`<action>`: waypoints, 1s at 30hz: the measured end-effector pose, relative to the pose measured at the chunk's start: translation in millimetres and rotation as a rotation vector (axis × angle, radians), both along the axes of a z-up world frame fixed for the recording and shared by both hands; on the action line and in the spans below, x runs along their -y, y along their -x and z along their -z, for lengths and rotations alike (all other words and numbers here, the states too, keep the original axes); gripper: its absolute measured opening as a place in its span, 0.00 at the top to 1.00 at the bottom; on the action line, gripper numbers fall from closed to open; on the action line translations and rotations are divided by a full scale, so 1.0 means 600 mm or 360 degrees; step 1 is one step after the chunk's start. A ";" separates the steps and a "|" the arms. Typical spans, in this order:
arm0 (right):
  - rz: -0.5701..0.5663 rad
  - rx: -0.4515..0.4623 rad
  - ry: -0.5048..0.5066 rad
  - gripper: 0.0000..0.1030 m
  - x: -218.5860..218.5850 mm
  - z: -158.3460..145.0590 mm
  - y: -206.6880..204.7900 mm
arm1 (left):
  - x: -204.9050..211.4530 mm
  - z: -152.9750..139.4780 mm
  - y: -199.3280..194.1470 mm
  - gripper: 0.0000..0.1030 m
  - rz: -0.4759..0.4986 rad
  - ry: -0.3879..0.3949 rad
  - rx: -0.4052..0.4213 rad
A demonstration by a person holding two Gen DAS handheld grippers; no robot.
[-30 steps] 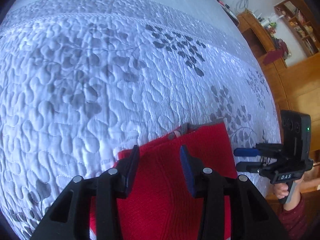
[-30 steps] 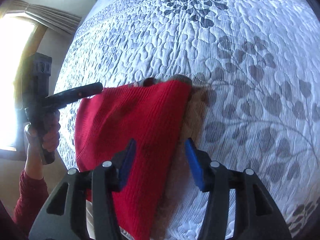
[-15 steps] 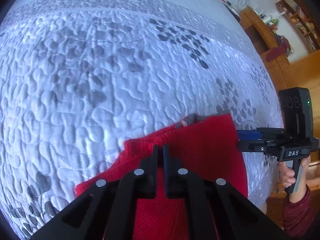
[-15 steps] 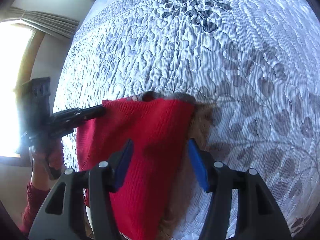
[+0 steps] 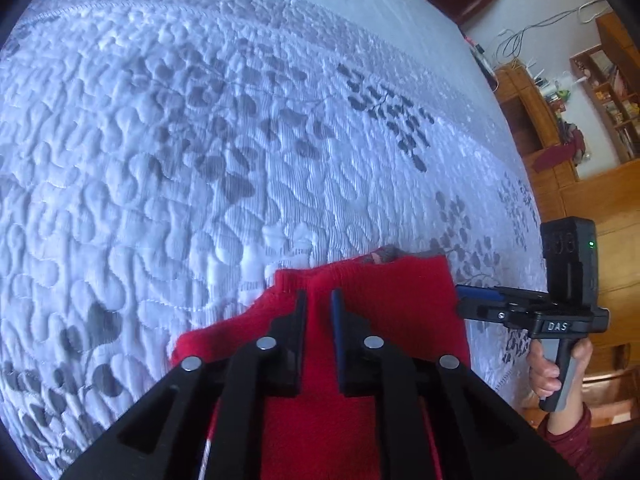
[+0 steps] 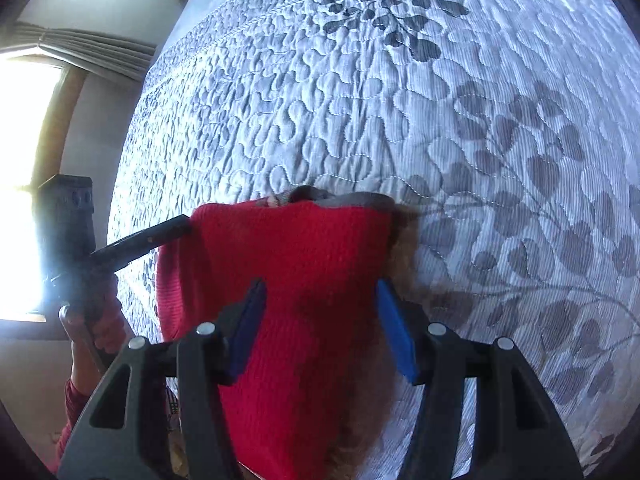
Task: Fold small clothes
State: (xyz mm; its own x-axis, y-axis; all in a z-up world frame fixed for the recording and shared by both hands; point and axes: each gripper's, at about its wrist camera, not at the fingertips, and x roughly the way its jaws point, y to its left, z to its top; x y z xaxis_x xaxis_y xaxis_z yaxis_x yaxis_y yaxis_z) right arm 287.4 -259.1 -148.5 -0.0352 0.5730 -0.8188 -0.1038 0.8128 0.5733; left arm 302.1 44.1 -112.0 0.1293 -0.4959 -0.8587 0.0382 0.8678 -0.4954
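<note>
Garment: a red knitted garment (image 5: 376,300) lies folded on the bed, near its edge; its far end shows a grey collar band, and a tan fuzzy lining (image 6: 404,248) sticks out along its right side in the right wrist view.
Surface: a white quilted bedspread (image 5: 200,140) with grey leaf prints and a stitched border band towards the far end.
Left gripper: the left gripper (image 5: 318,300) points steeply down over the far left part of the garment – its jaws stand a narrow slit apart and are opening; red knit shows in the slit, but the pads do not look pressed on it. From the right wrist view its dark fingers (image 6: 148,240) reach in at the garment's upper left corner.
Right gripper: the right gripper (image 6: 320,288) hangs over the garment's right half with its blue pads (image 6: 394,320) spread about halfway – nothing is pinched; the left pad sits over the red knit and the right pad over the fuzzy edge. In the left wrist view it appears at the garment's right side, its fingertips just at the cloth's edge.
Person: a right hand (image 5: 556,364) in a dark red sleeve grips the handle; the left hand (image 6: 92,320) grips its handle against a bright window.
Room: wooden shelves and cabinets (image 5: 580,128) stand beyond the bed.
</note>
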 end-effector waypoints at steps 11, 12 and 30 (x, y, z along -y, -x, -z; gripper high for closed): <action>-0.0056 0.0010 0.0048 0.80 -0.020 0.011 -0.002 | -0.029 -0.013 0.058 0.57 0.0015 -0.0258 0.0051; -0.0058 0.0021 0.0052 0.87 -0.021 0.009 -0.001 | -0.025 -0.006 0.057 0.62 0.0016 -0.0267 0.0038; -0.0018 0.0132 0.0189 0.76 0.004 -0.002 0.016 | -0.094 0.019 0.127 0.91 -0.0255 -0.0308 -0.0076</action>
